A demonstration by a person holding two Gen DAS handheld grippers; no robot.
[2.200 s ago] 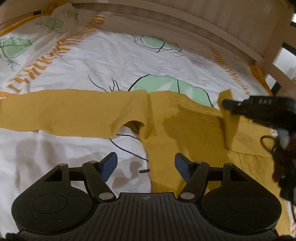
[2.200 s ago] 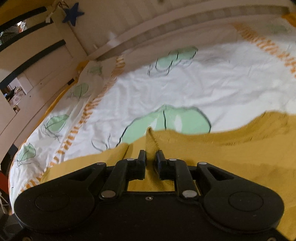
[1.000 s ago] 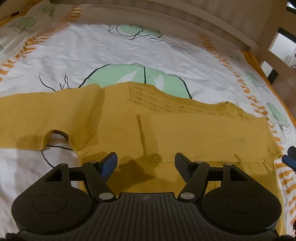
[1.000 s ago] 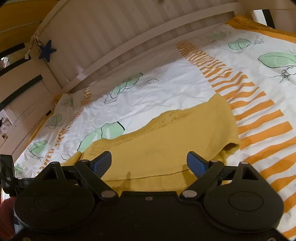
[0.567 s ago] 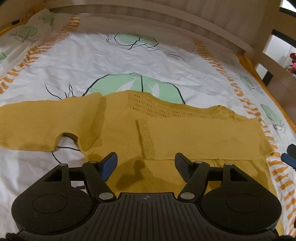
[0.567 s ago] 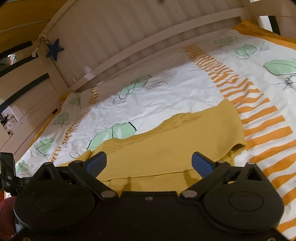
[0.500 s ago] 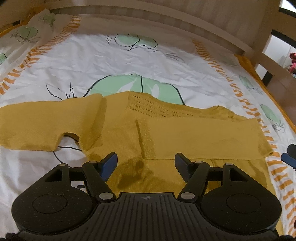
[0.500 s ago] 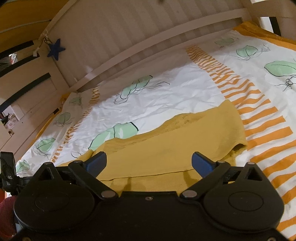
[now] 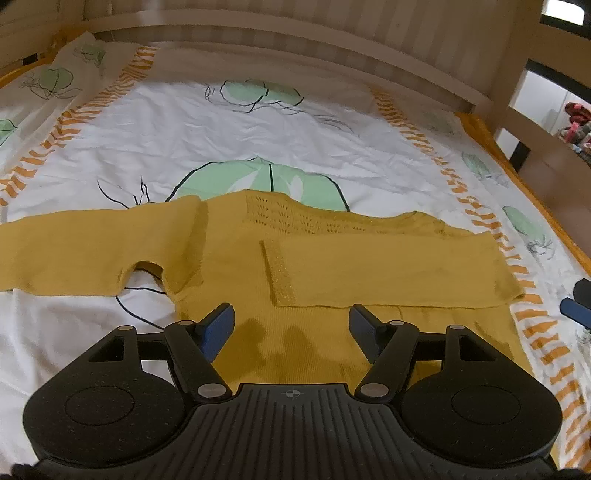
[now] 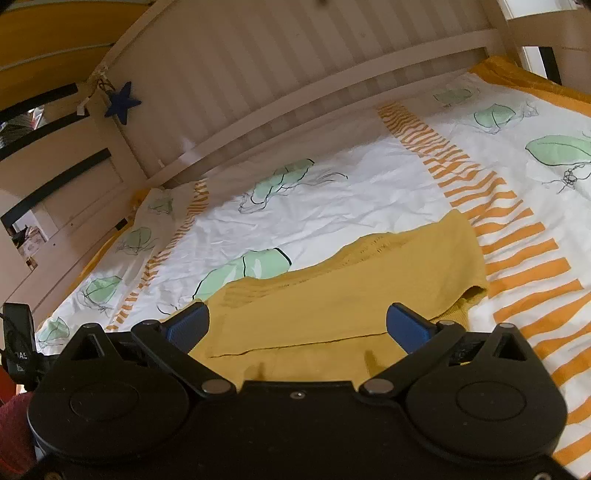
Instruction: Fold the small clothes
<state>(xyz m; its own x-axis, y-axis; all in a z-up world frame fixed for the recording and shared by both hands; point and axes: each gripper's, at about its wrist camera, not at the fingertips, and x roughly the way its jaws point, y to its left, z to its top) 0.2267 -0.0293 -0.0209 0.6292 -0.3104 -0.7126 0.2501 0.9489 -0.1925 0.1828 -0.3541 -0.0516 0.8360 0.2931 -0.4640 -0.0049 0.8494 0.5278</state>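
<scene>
A mustard-yellow knit sweater (image 9: pixel 236 258) lies flat on the bed. Its right sleeve (image 9: pixel 388 273) is folded across the chest, with the cuff near the middle. Its left sleeve (image 9: pixel 74 251) stretches out flat to the left. My left gripper (image 9: pixel 291 326) is open and empty, hovering over the sweater's lower body. My right gripper (image 10: pixel 297 326) is open and empty over the sweater's right side (image 10: pixel 351 295); its blue fingertip (image 9: pixel 576 310) shows at the right edge of the left wrist view.
The bed cover (image 9: pixel 258 140) is white with green leaf prints and orange stripes. A slatted wooden bed wall (image 9: pixel 295 33) runs along the far side, with a post at the right (image 9: pixel 517 74). A blue star (image 10: pixel 122 103) hangs on the frame.
My right gripper laid the right sleeve across the chest, let go and pulled back to the right. Both grippers have drifted back slightly; the sweater lies still.
</scene>
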